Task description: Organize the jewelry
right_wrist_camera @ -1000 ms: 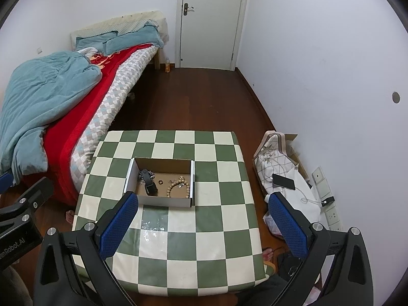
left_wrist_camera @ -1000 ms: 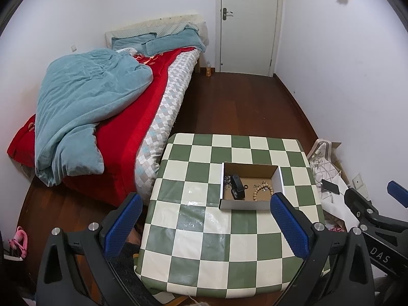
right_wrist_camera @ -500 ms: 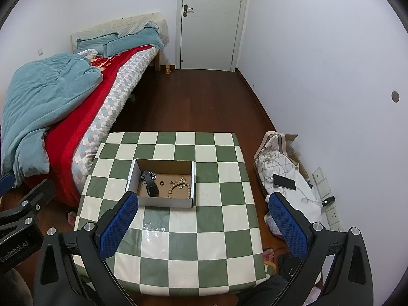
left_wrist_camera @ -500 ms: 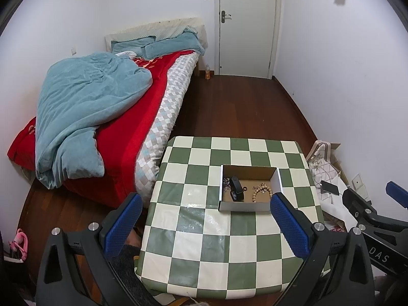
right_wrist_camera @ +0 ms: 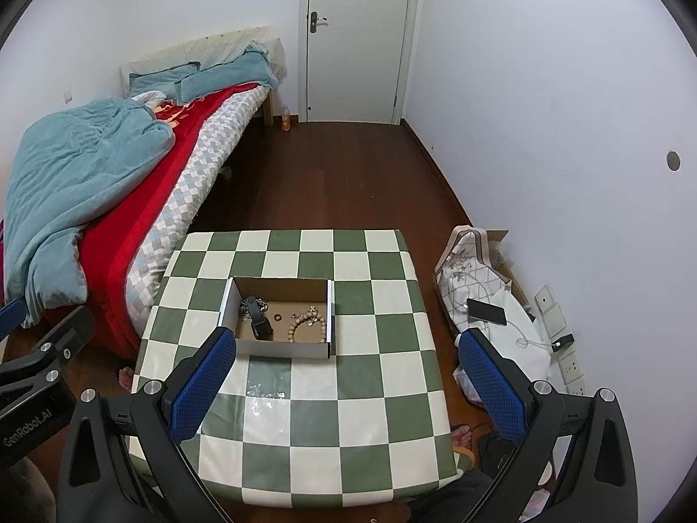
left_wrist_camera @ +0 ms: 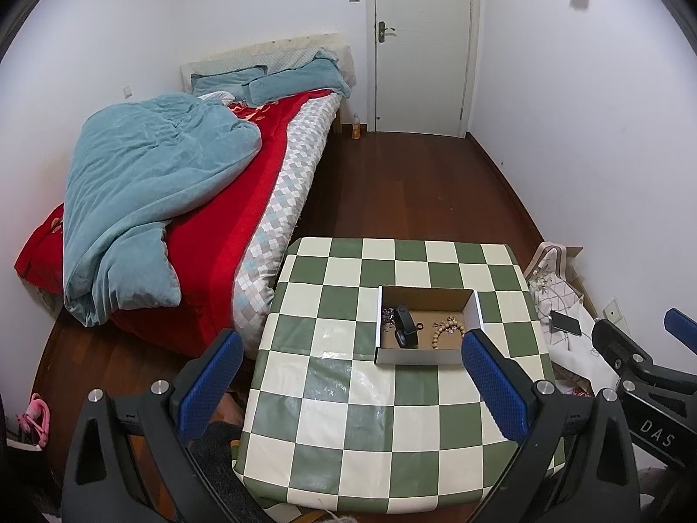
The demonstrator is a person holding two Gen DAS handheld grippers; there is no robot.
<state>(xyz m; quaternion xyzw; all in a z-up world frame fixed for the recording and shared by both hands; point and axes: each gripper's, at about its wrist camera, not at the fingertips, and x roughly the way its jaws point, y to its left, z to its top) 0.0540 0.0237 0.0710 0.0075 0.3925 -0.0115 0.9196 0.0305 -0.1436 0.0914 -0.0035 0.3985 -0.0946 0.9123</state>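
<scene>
Both gripper pairs, left gripper (left_wrist_camera: 350, 381) and right gripper (right_wrist_camera: 348, 381), stay spread wide, risen farther above box (right_wrist_camera: 279, 351).

An open cardboard box (right_wrist_camera: 279, 320) sits on the table. Inside lie a black watch (right_wrist_camera: 258, 318), a wooden bead bracelet (right_wrist_camera: 307, 329) and a small ring (right_wrist_camera: 277, 317).

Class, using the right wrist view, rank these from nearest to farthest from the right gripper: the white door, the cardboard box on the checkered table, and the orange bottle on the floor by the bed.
1. cardboard box: on the checkered table, just ahead of the right gripper, left of centre.
2. orange bottle: on the floor at the bed's far end.
3. white door: in the back wall, slightly behind the bottle.
</scene>
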